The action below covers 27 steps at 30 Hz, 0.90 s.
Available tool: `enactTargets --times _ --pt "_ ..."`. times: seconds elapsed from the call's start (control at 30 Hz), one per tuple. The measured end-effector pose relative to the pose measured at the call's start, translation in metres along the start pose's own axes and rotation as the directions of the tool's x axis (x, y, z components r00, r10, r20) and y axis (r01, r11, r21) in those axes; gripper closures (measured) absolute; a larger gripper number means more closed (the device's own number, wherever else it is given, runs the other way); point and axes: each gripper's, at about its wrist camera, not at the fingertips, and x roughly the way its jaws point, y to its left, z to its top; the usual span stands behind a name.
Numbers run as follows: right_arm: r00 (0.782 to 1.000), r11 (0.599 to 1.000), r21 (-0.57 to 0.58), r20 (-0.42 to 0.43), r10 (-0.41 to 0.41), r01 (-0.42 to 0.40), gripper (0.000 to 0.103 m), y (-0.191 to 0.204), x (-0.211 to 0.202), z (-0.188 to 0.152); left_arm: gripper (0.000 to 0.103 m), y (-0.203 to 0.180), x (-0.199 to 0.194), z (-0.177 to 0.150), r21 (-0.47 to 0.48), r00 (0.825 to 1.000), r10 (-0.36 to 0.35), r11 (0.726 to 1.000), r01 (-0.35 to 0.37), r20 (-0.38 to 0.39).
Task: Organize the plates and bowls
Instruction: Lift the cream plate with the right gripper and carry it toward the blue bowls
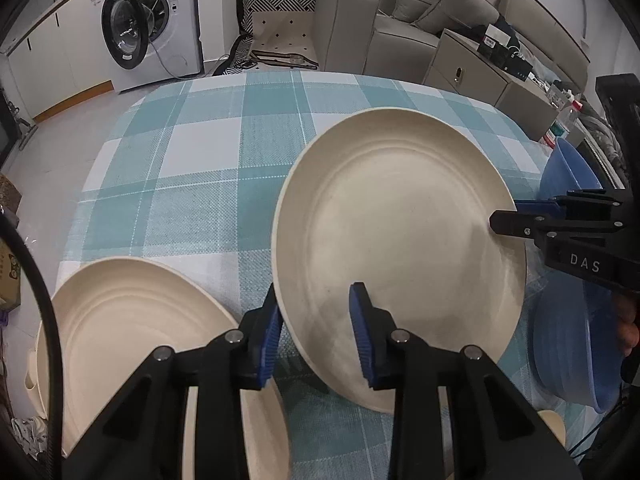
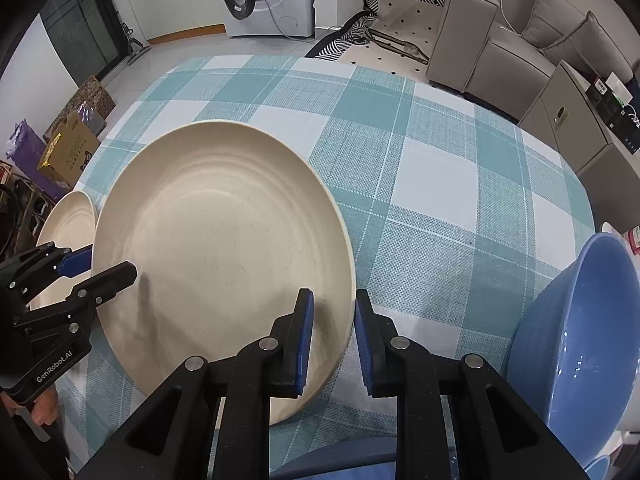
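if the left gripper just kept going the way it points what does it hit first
Probably the cream plate: its near rim already sits between the left gripper fingers, with the checked tablecloth right beneath, though depth is hard to judge.

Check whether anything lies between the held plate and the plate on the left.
Nothing visible does. Between the held plate, gripped at its rim by the left gripper and right gripper, and the left plate there is only tablecloth. The blue bowls sit on its other side.
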Motion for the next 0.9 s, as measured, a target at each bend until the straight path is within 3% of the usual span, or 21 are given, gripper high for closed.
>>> enactTargets --times 0.9 --pt "0.989 0.998 -0.053 0.142 0.028 -0.021 0.082 0.035 -0.094 -0.034 0.071 0.002 -0.089 -0.029 -0.006 0.986 0.030 1.000 -0.029 0.161"
